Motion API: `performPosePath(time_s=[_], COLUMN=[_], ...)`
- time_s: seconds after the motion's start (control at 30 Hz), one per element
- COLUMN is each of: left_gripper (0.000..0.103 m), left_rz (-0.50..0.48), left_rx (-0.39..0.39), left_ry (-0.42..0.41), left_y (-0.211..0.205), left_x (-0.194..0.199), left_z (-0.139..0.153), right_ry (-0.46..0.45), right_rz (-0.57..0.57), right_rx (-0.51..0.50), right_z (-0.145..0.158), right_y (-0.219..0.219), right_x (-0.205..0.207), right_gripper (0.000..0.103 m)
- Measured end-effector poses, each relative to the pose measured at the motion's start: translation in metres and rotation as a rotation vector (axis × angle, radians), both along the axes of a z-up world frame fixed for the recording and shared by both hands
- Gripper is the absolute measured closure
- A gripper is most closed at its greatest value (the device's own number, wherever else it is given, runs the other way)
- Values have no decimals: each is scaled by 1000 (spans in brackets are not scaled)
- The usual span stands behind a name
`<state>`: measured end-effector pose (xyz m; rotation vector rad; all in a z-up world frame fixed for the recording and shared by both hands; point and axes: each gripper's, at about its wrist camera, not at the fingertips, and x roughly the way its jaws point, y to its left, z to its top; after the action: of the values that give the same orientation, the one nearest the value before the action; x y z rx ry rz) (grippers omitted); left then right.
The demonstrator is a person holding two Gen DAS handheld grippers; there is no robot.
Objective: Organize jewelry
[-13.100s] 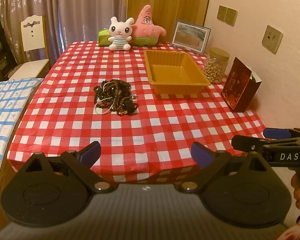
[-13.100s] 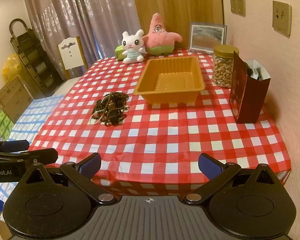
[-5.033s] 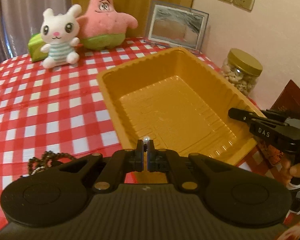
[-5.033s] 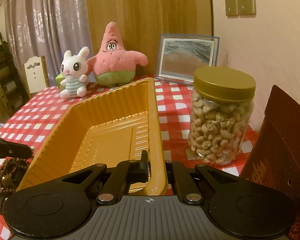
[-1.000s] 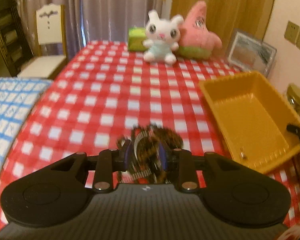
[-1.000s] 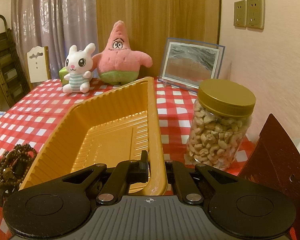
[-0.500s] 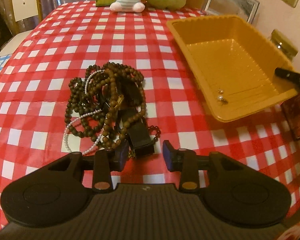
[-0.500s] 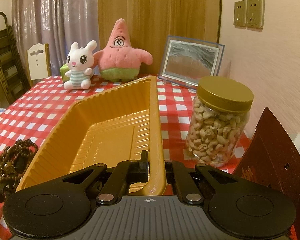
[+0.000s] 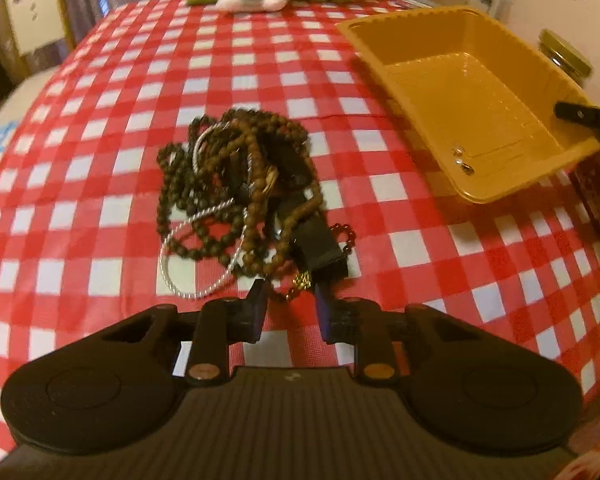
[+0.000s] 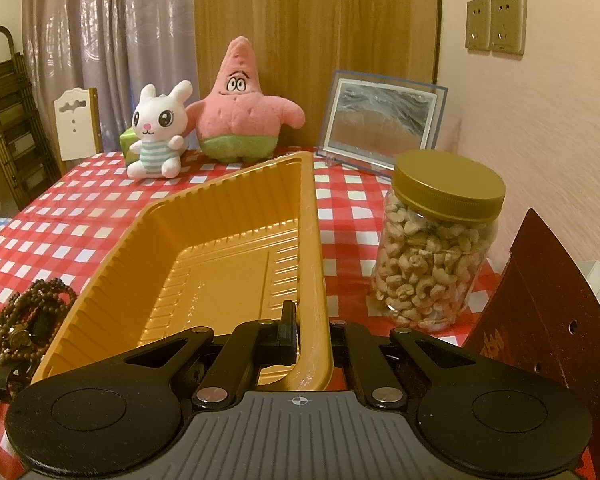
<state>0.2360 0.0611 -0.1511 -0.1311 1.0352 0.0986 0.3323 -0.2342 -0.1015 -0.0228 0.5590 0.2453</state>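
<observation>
Since half a second ago my left gripper (image 9: 290, 308) has dropped closer to the tangled heap of dark brown wooden bead strands, silvery chain and black strap (image 9: 240, 192) on the red-and-white checked tablecloth (image 9: 100, 184), its jaws just narrowing, part-open around a small gold chain end, not pinching it. At two o'clock, my right gripper (image 10: 312, 336) is clamped tight on the ribbed amber plastic tray's (image 10: 220, 216) near rim.

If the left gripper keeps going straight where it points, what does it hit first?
Probably the small gold chain piece at the near edge of the jewelry pile, lying between the left gripper fingertips; depth is uncertain.
</observation>
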Motion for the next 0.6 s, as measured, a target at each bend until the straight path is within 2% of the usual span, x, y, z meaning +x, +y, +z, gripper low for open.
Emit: performPosePath(time_s=[0.13,0.3,0.43,0.6], left_gripper=[85,86,80,80], left_rz=[32,1,-21,13], left_rx=[-48,-68,-51,12], left_ry=[-22,-46,-41,-36], left_y=[8,8,-9,-22], left_x=[-7,-3,9,24], left_z=[1,5,2,-1], right_ry=[1,2,2,2], right_rz=[2,1,2,4], right_rx=[-2,-2,-3,-6], right_z=[0,-1,-1,-1], right_y=[1,1,1,2], right_x=[0,0,0,0], right_gripper=[99,99,99,99])
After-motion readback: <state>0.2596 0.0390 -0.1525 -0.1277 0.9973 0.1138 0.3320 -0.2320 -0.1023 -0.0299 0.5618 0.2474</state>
